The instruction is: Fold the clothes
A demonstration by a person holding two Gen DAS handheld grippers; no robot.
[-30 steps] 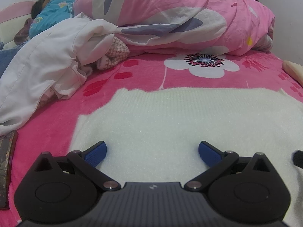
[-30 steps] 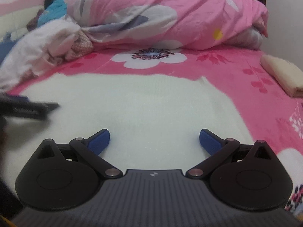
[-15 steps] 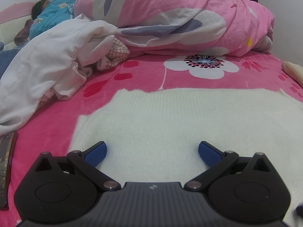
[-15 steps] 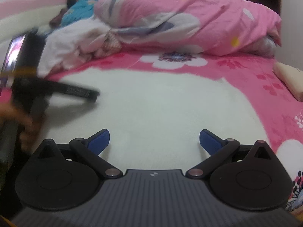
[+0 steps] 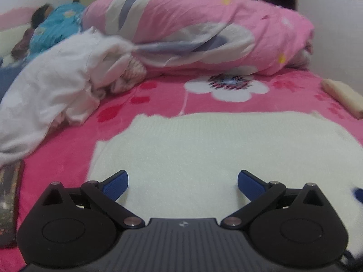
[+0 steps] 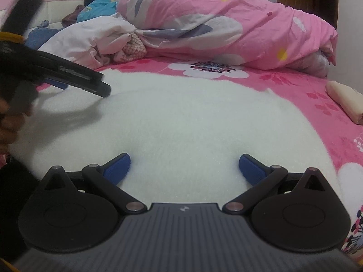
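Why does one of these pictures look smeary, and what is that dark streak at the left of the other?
Left wrist view: soft all over with motion blur, so the quilt and white sweater lack crisp edges. Right wrist view: sharper; the dark streak is the left tool, blurred, casting a shadow on the sweater. Both views: fisheye bending curves the bed, and the corners go dark.

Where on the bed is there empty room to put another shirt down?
A bare strip of pink sheet lies between the white sweater and the rolled pink quilt, around the printed flower. Another runs right of the sweater, toward the folded cream cloth. The left side is crowded by the crumpled white clothes.
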